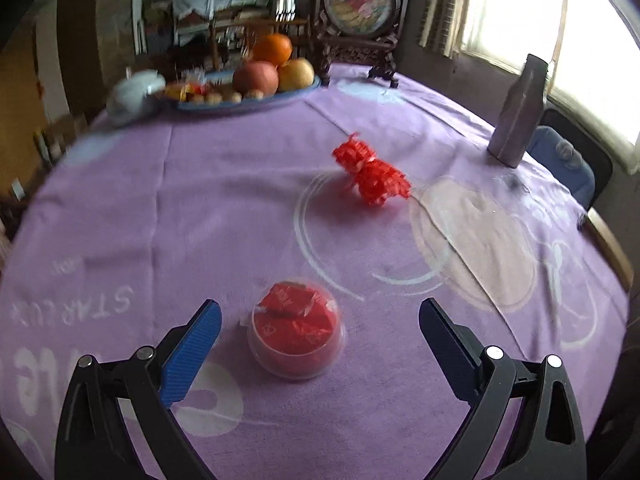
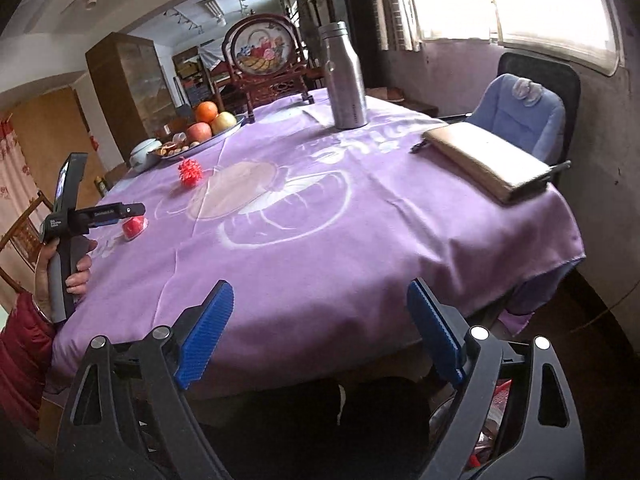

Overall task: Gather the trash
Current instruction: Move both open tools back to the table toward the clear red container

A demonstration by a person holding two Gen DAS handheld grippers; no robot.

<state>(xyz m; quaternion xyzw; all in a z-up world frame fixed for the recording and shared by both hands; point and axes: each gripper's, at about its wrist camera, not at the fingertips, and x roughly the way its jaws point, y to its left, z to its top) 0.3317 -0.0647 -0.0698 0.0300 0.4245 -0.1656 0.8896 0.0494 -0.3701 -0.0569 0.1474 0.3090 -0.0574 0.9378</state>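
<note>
left gripper: released, clear plastic cup stuffed with red wrappers between its fingers, ungrasped | right gripper: released, empty | left: cup, crinkled red paper scrap beyond it

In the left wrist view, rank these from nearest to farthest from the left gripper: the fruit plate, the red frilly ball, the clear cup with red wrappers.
From the left gripper:
1. Clear cup with red wrappers, between the open fingers, untouched.
2. Red frilly ball, mid-table, slightly right.
3. Fruit plate, far edge, left of centre.
</note>
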